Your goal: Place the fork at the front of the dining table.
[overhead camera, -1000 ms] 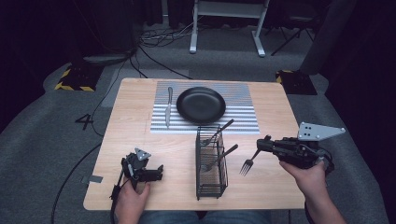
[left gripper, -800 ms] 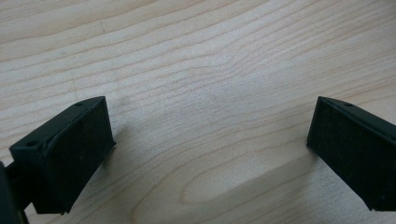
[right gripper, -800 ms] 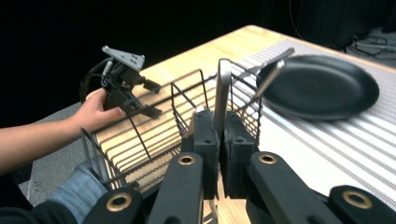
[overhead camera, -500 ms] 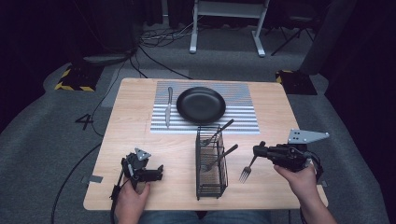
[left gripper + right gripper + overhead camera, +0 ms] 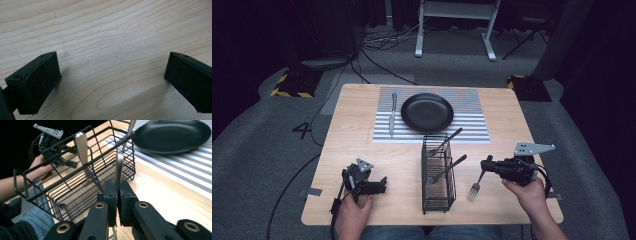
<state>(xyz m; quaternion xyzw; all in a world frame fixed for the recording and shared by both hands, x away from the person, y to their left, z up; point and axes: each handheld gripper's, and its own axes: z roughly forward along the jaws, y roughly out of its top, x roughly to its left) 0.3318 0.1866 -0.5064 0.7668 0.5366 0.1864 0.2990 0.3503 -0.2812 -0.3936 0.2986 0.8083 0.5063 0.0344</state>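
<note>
My right gripper (image 5: 487,164) is shut on the handle of a silver fork (image 5: 476,184), which hangs tines down to the right of a black wire basket (image 5: 438,199). In the right gripper view the fork handle (image 5: 119,167) rises from between the closed jaws of that gripper (image 5: 118,197), close to the basket (image 5: 62,192). Two utensils (image 5: 451,166) lean inside the basket. My left gripper (image 5: 379,185) rests on the table at the front left; its jaws stand wide apart over bare wood (image 5: 110,62).
A black plate (image 5: 427,111) and a knife (image 5: 392,114) lie on a striped placemat (image 5: 472,125) at the back of the wooden table (image 5: 362,150). Beyond the table are floor cables and a white stand.
My right gripper has carried the fork lower and toward the front of the table, beside the basket. The left gripper has stayed put.
</note>
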